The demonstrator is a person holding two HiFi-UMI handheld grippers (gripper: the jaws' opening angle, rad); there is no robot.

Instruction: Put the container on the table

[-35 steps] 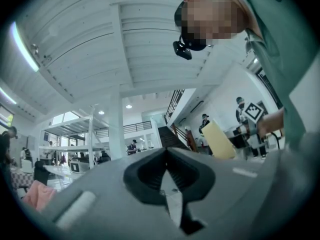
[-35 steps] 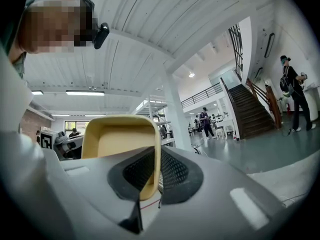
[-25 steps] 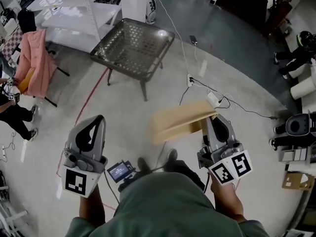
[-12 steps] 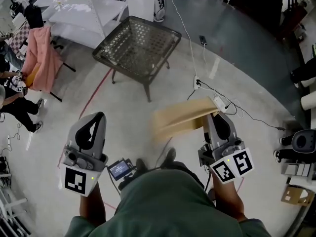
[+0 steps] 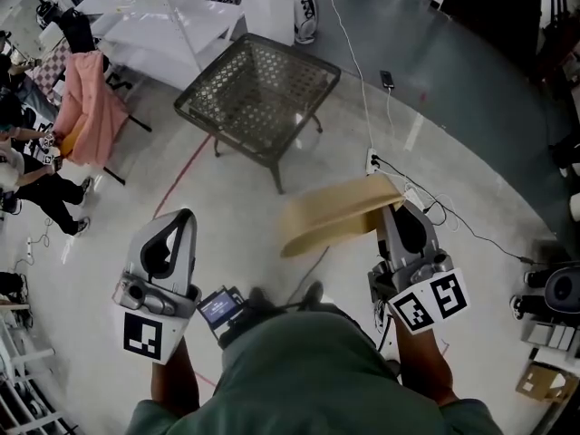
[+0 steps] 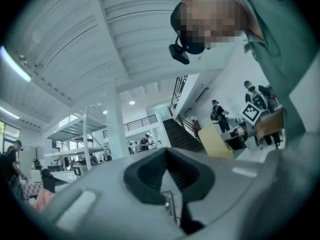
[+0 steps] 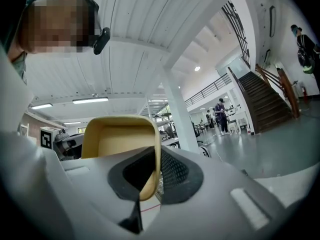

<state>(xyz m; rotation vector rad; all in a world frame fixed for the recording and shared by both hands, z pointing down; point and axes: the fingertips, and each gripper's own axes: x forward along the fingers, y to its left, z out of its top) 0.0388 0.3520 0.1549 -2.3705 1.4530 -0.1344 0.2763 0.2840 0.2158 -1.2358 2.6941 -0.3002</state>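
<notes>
A tan, shallow container hangs in the air over the floor. My right gripper is shut on its right rim. In the right gripper view the container stands up between the jaws of the right gripper, its rim pinched. The dark metal mesh table stands ahead, up and left of the container, with a bare top. My left gripper is at the lower left, shut and holding nothing. The left gripper view shows the left gripper with its jaws together, and the container far to the right.
White shelving stands behind the table. A pink garment hangs at the far left beside seated people. Cables and a power strip lie on the floor right of the table. A small screen sits at my waist.
The table has drifted right and lower in the head view and looks closer. Both grippers keep their places, and the container stays in the right gripper.
</notes>
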